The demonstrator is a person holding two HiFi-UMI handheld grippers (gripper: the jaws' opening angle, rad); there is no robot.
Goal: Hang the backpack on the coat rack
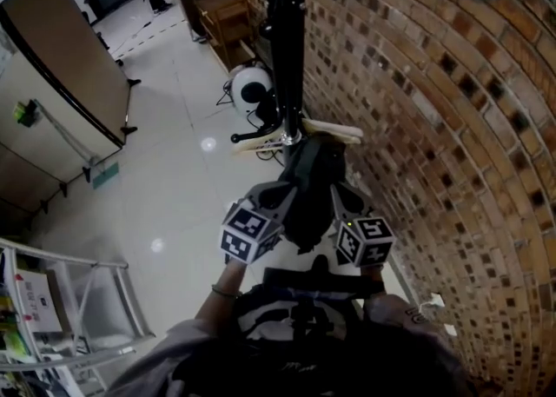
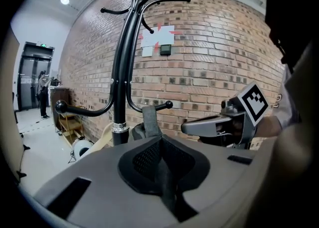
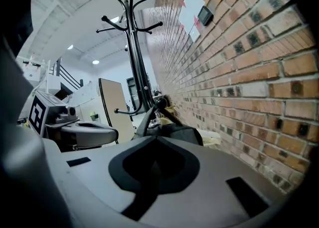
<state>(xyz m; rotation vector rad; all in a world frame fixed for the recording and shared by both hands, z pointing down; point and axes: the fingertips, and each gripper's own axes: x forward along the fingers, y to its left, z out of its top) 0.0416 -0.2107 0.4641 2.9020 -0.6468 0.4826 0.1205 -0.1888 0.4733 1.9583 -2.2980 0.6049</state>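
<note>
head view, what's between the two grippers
The black backpack lies between the left gripper and the right gripper, both shut on it; the head view shows this.

A brick wall (image 1: 452, 126) of mixed brown and tan bricks runs down one side of the room, with white paper sheets (image 2: 158, 35) and a small dark device (image 2: 165, 49) fixed high on it. A pale glossy floor (image 1: 174, 178) at its foot mirrors ceiling lights. Farther along the wall stands a wooden shelf unit (image 1: 228, 22). Opposite the wall is a tan partition panel (image 1: 61, 56), with a metal rack (image 1: 61, 255) well apart from the bricks. A round ceiling lamp (image 2: 65, 0) glows overhead.
</note>
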